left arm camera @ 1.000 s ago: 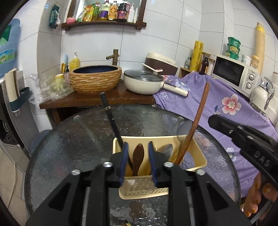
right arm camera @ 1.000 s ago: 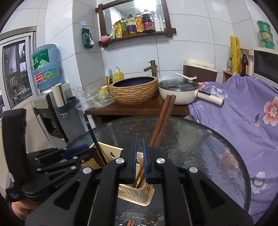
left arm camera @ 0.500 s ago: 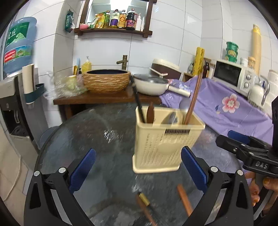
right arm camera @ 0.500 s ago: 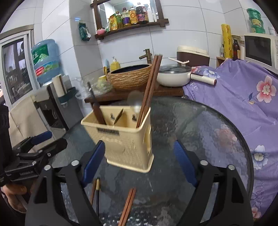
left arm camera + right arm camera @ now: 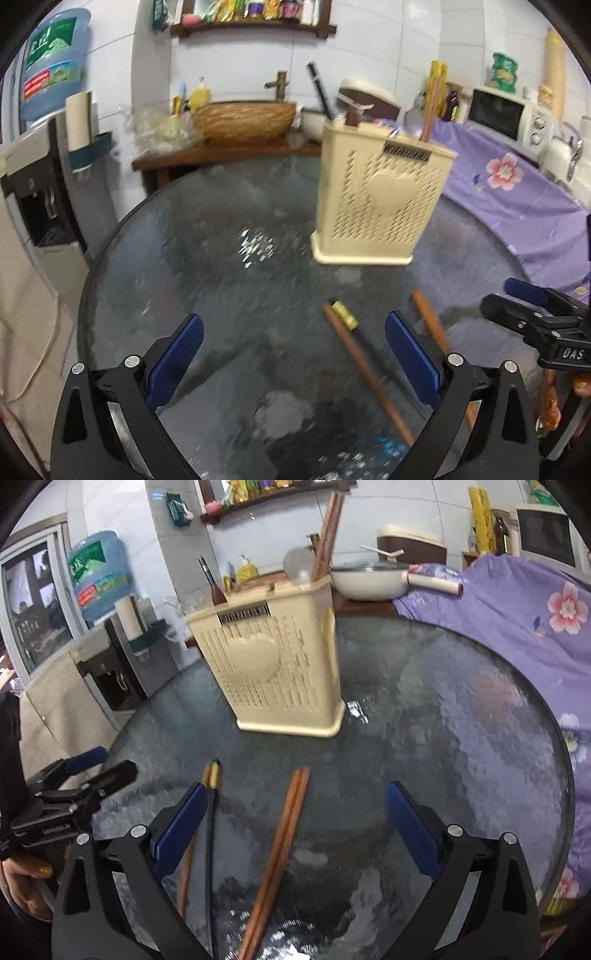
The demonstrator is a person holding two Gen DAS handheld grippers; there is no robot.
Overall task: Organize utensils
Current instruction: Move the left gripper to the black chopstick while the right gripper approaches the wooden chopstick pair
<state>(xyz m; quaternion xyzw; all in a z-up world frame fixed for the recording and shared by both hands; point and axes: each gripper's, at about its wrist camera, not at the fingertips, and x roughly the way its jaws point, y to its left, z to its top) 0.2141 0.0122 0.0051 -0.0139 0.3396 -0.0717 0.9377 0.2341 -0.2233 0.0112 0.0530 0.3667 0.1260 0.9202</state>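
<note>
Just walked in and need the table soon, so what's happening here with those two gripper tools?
A person is sorting utensils into the cream holder on the glass table. It already holds chopsticks, a spoon and dark-handled pieces. Both the left gripper and the right gripper are open and empty; their fingers have just been spreading. More remains on the glass: a brown chopstick pair lies between the right gripper's fingers, and a gold-tipped pair lies by the left.
</note>
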